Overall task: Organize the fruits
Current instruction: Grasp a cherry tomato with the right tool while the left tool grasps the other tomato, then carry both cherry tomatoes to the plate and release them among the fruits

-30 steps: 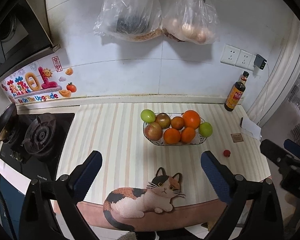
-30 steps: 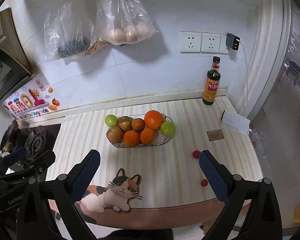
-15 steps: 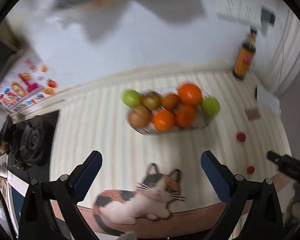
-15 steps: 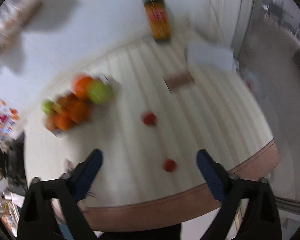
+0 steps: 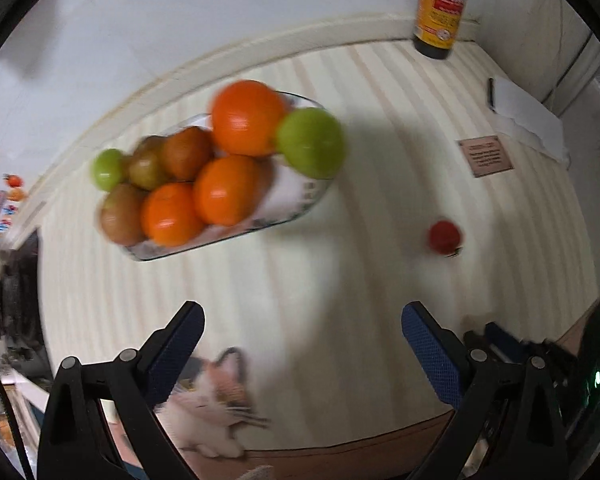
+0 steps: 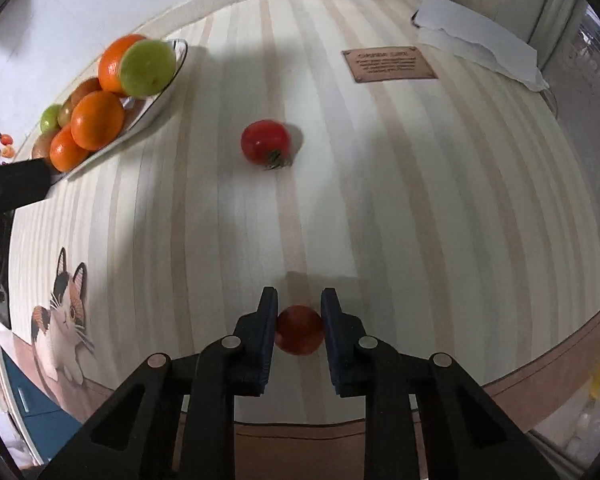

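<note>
**Right fingers closed on a tomato near the front edge**

The surface point(image 6: 380, 200) is a cream striped counter with a brown front edge, backed by a white wall. A cat decal point(image 6: 62, 320) sits at the front left. A dark sauce bottle point(image 5: 440, 12) stands at the back edge, with a white cloth point(image 6: 480, 44) and a small brown card point(image 6: 388, 65) toward the back right corner. The fruit bowl point(image 5: 292, 204), holding oranges, green fruit and brown fruit, stands toward the back left.

The right gripper point(image 6: 299, 320) has just closed its fingers onto a small red tomato point(image 6: 300, 330) near the front edge; the pads press both sides. A second tomato point(image 6: 266, 142) lies mid-surface, apart from the bowl.

The left gripper point(image 5: 300, 332) hangs with fingers wide apart, holding nothing.

Compared with a second ago, both views sit much closer to the surface, and the hanging bags and wall sockets have left the frame.
</note>
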### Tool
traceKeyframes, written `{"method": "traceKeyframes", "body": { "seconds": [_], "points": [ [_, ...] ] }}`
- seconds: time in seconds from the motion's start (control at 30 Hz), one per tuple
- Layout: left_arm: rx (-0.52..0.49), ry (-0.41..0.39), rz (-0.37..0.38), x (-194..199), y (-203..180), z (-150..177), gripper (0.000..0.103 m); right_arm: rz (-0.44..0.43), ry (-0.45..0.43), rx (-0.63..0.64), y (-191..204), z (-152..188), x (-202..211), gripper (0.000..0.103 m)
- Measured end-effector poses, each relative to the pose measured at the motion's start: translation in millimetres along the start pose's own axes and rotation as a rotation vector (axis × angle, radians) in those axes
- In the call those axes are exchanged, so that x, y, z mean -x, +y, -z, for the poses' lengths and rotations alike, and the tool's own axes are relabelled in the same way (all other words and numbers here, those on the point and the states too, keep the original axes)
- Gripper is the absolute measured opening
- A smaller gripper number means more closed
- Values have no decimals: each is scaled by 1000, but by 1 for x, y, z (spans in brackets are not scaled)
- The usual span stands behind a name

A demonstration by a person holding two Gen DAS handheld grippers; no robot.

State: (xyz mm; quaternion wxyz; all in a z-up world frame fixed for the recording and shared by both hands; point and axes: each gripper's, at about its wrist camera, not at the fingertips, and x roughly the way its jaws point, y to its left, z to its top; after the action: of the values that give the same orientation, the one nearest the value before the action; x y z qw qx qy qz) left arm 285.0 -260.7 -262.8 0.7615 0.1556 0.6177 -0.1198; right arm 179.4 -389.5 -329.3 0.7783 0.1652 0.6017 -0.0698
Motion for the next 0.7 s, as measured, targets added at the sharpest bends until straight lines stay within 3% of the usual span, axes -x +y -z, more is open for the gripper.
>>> {"method": "traceKeyframes", "body": {
  "seconds": [0.2, 0.27, 0.47, 0.5, 0.53, 0.63, 0.7],
  "points": [
    [-12, 75, 134, -37, -36, -29, 96, -66, -55, -105, -53, -14, 15, 24],
    [-22, 95, 167, -46, -47, -38, 81, -62, -61, -124, -63, -20, 19, 24],
    [-65, 156, 214, -77, -85, -58, 66, -56, -59, -175, -93, -40, 16, 24],
    [-78, 161, 211, -81, -91, -60, 61, -51, -59, -179, -96, -41, 16, 24],
    [-84, 167, 211, -84, -95, -60, 45, -48, -58, -186, -100, -43, 16, 24],
    [-103, 145, 215, -83, -103, -59, 30, -37, -61, -200, -108, -43, 18, 24],
    [-101, 133, 220, -82, -103, -58, 29, -34, -63, -208, -111, -43, 19, 24]
  ]
}}
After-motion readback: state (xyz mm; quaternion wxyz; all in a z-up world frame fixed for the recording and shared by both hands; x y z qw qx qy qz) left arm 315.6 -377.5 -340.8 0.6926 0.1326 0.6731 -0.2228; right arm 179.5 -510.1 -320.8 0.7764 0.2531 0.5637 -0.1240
